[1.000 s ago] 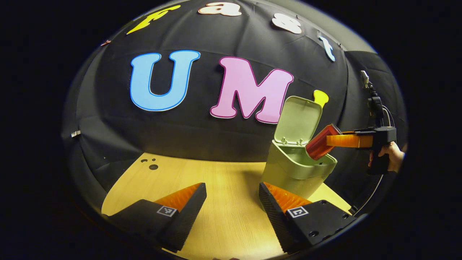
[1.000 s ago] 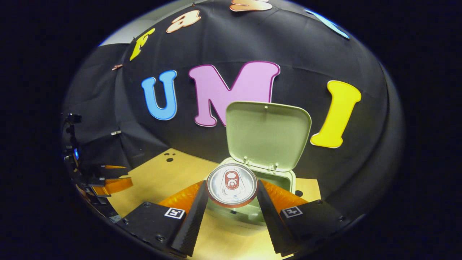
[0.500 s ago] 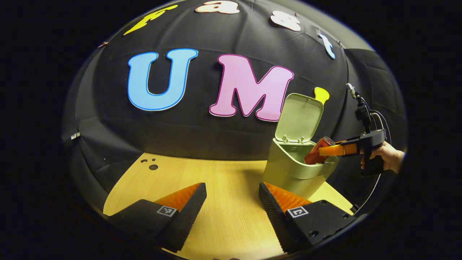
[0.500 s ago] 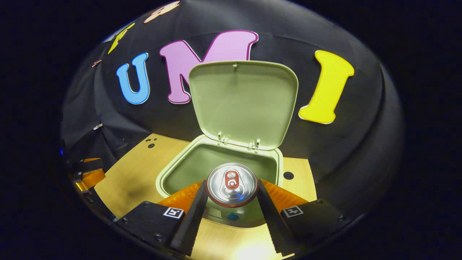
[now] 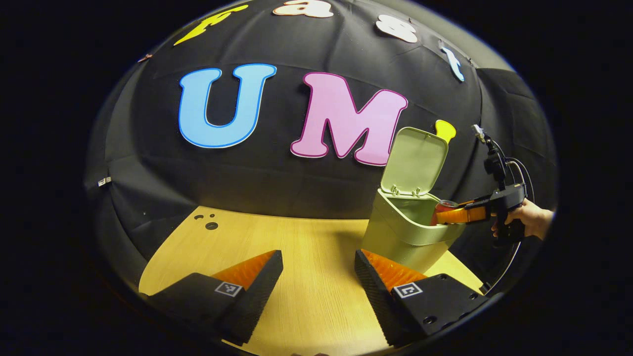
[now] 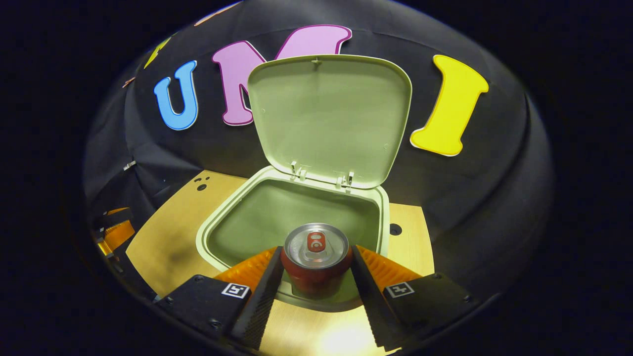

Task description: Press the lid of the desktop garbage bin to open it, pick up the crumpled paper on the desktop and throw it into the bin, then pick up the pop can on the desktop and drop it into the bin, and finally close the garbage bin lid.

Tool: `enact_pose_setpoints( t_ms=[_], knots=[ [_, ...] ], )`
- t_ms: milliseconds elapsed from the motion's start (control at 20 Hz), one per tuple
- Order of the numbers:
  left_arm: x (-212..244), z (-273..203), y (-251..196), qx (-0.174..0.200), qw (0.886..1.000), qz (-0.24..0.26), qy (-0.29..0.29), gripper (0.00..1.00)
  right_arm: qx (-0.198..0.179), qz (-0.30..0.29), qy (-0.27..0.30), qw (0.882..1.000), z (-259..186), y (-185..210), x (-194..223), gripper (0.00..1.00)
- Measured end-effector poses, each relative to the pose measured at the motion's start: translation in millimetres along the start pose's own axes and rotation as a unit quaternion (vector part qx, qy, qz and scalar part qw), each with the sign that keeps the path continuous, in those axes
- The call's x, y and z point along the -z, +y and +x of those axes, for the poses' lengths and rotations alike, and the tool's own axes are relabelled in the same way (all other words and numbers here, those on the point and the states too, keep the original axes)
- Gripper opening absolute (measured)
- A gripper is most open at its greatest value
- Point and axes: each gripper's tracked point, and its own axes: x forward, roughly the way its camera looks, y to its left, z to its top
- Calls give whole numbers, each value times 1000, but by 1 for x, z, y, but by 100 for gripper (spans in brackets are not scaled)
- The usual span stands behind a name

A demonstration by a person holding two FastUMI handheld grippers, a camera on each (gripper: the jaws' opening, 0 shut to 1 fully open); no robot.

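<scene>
Pop can (image 6: 316, 264), a red aluminium cylinder with a silver pull-tab top, sits between the 2 fingers of the right hand-held gripper (image 6: 316, 277), which appear to press its sides, and it hangs inside the mouth of the bin, part below the rim.

Going left to right in the left gripper view: the left hand-held gripper (image 5: 319, 277) hovers over the pale wooden table (image 5: 296, 247), its jaws wide apart and holding nothing. Next stands the sage-green plastic desktop garbage bin (image 5: 395, 237), its hinged lid (image 5: 414, 160) raised upright against the wall. At the far right a hand (image 5: 529, 222) holds the right hand-held gripper over the bin's opening, with the can's top at the rim.

By my judgement the can is light, thin-walled and smooth, so it dents under a hard squeeze and slips under a weak one; mid-body across the round sides is the sound hold. Crumpled paper cannot be made out inside the bin.
</scene>
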Motion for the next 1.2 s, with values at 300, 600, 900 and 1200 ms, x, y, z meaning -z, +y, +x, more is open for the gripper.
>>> enact_pose_setpoints(
  t_ms=[300, 600, 900, 1200],
  knots=[
    [-2, -3, 4, -3, 1000, 1, -4, 95, 5, -5, -4, 1000, -1, -1, -1, 87],
    [-2, -9, 9, -9, 1000, -2, -5, 95, -7, 11, -47, 999, -17, 8, -26, 89],
    [-1, -14, 9, -9, 1000, -9, -7, 95, -5, -4, -135, 991, -46, 16, -94, 90],
    [-1, -19, 7, -8, 1000, -10, -11, 95, -3, -19, -209, 978, -71, 20, -165, 96]
  ],
)
